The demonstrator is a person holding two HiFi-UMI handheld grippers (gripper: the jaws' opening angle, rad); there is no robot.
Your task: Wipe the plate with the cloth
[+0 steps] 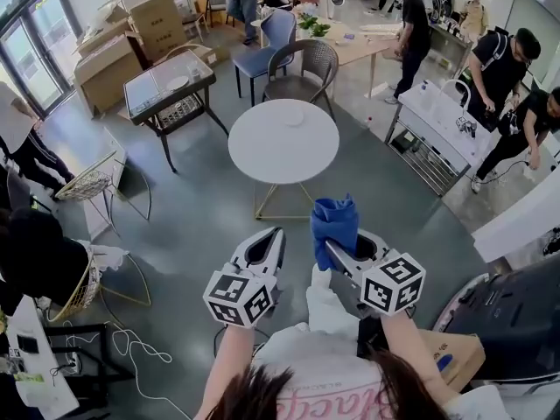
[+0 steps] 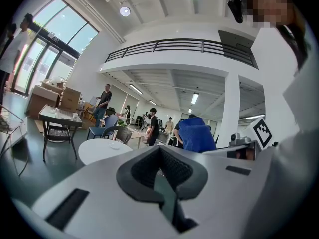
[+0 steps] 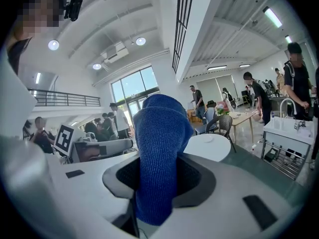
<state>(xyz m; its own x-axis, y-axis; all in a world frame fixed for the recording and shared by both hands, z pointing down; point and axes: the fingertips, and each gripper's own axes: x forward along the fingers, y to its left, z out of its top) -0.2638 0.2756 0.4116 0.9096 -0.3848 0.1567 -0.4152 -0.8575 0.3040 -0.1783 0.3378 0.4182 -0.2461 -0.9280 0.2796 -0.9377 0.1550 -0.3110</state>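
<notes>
The right hand-held gripper (image 3: 158,178) is clenching a blue knitted cloth (image 3: 160,133), which is standing upright out of its jaws. The left hand-held gripper (image 2: 160,156) is carrying nothing, and its jaws are pressing together. Both are hovering side by side close to the person (image 1: 328,379), well apart from the round white table (image 1: 262,151). A small white plate (image 1: 294,117) is sitting on that table, toward its far edge.

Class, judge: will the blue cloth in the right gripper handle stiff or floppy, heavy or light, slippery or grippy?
The cloth is probably soft, since it bunches between the fingers. Likely light: it stands up unsupported. Its knitted weave should grip, not slip.
</notes>
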